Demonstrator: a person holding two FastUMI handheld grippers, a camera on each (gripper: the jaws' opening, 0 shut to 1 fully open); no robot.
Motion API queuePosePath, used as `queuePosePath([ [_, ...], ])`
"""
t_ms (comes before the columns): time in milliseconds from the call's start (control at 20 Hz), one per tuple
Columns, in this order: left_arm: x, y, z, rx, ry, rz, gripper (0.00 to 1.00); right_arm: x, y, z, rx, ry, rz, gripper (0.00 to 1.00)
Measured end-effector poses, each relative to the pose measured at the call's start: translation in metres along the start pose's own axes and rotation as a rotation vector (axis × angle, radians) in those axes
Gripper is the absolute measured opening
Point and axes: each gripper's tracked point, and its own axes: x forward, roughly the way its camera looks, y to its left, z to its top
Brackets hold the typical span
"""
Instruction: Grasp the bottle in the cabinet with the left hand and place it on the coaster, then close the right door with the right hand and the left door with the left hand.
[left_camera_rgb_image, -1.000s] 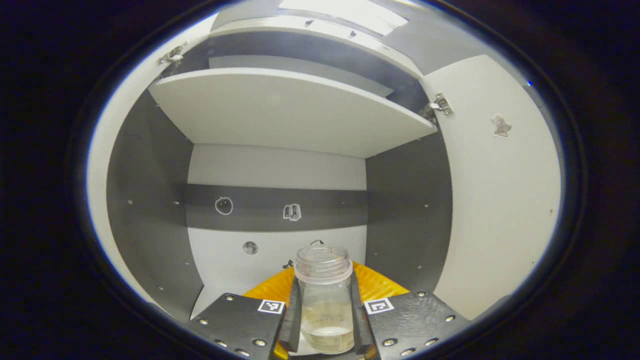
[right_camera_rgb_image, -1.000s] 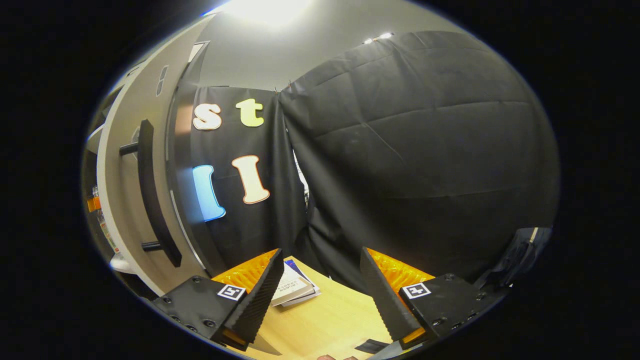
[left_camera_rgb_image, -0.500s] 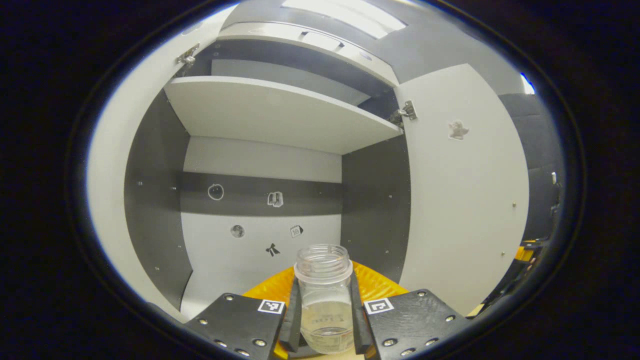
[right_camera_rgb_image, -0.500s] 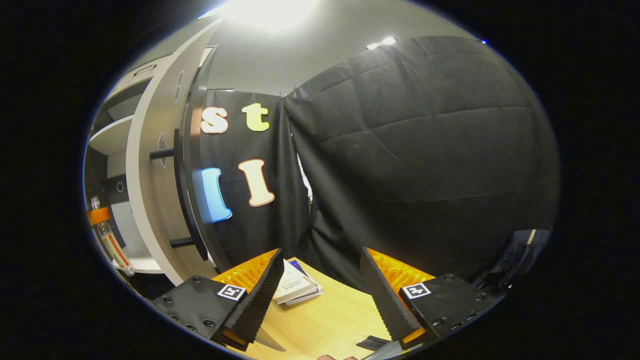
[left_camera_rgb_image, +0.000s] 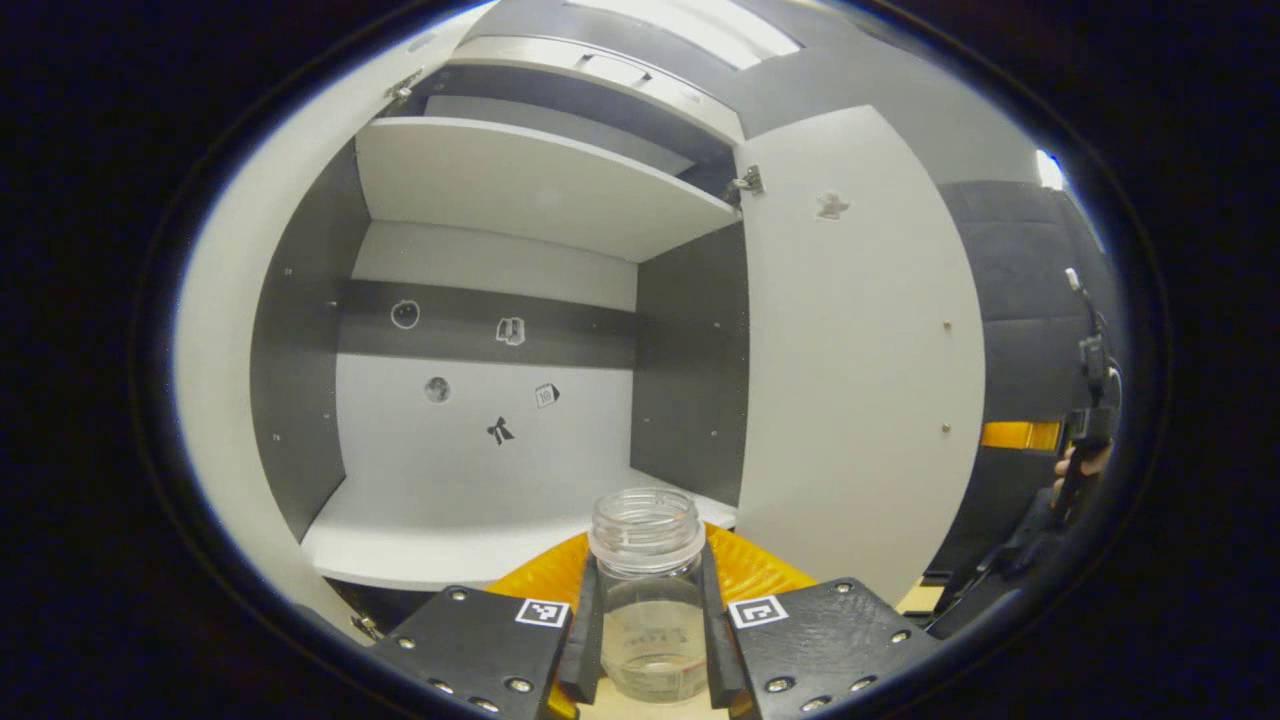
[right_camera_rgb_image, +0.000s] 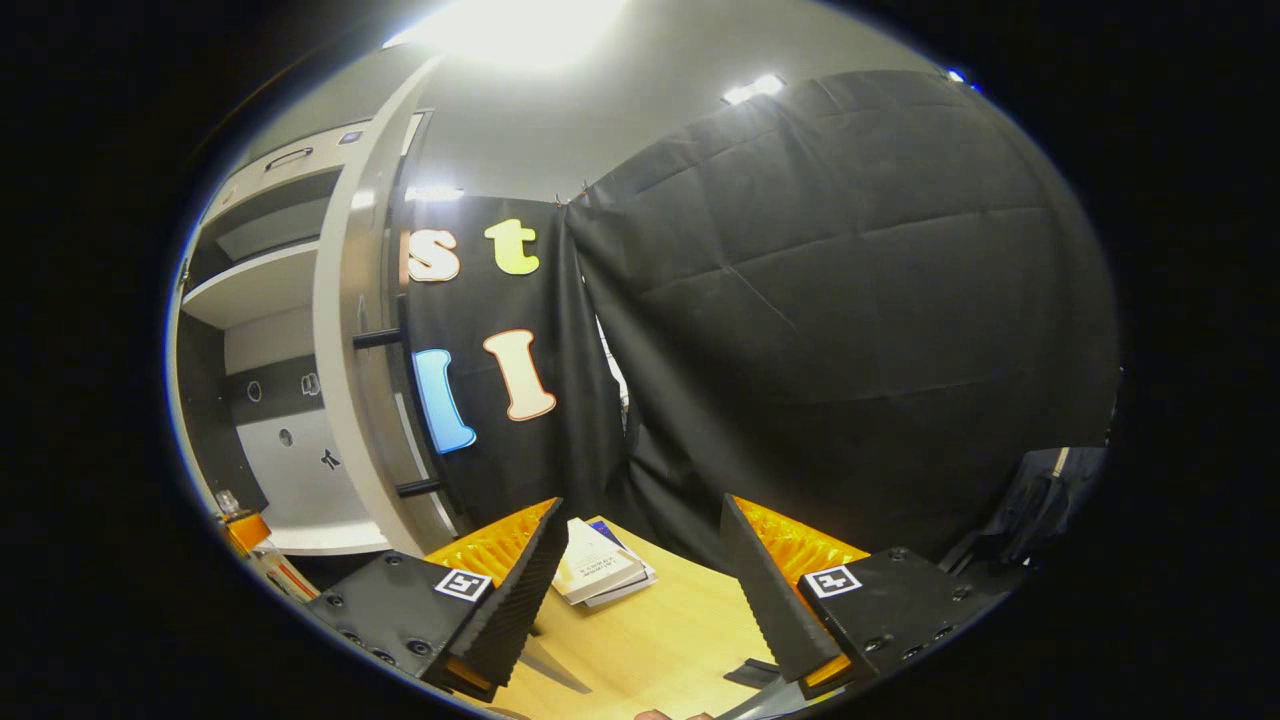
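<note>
Left hand-held gripper (left_camera_rgb_image: 650, 640): both fingers (left_camera_rgb_image: 583, 640) clamped on the bottle (left_camera_rgb_image: 648, 590), 1 on each side of the body. Bottle is upright, held in front of the open cabinet (left_camera_rgb_image: 500, 400), outside the lower compartment and above its floor edge.

Bottle look: clear plastic jar shape, wide threaded neck, no cap on, mouth open at top. Thick lip ring under the threads. Body is see-through with faint print or a label on the front, too blurred to make out. Bottom part looks slightly cloudy; can't tell if there is liquid inside.

Cabinet: lower compartment has white floor and back, a dark band across the back with small stickers, dark side walls. 1 shelf (left_camera_rgb_image: 530, 185) above it. Right door (left_camera_rgb_image: 850, 380) stands open, inner face white, hinge at its top corner. Left door (left_camera_rgb_image: 215, 330) also open at the left edge of the left gripper view.

Right hand-held gripper (right_camera_rgb_image: 640, 600): fingers apart, nothing between them, over the wooden surface (right_camera_rgb_image: 650, 640). A small stack of books (right_camera_rgb_image: 600, 570) lies on that surface just past the fingertips. In the right gripper view the right door is edge-on with a dark bar handle (right_camera_rgb_image: 395, 410) on its outer face.

Far right in the left gripper view: a hand (left_camera_rgb_image: 1075, 465) holding the other hand-held gripper.
</note>
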Motion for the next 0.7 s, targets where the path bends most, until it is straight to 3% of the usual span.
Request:
queuePosePath([
  [150,-0.008,-0.014,-0.031,0.006,0.000,-0.014,0.47,-0.012,0.000,-0.003,-0.006,0.008,0.014,0.97],
  [200,-0.010,-0.019,-0.047,0.000,0.016,-0.017,0.43,-0.016,0.000,-0.002,-0.007,0.010,0.017,0.97],
  [450,-0.014,-0.040,-0.118,-0.059,0.097,-0.038,0.43,-0.040,-0.014,0.000,-0.041,0.006,0.002,0.98],
  [500,-0.015,-0.043,-0.136,-0.074,0.126,-0.044,0.43,-0.043,-0.019,-0.001,-0.050,0.009,-0.007,0.92],
  [700,-0.017,-0.052,-0.197,-0.118,0.214,-0.030,0.43,-0.053,-0.028,-0.004,-0.061,0.033,-0.029,0.92],
])
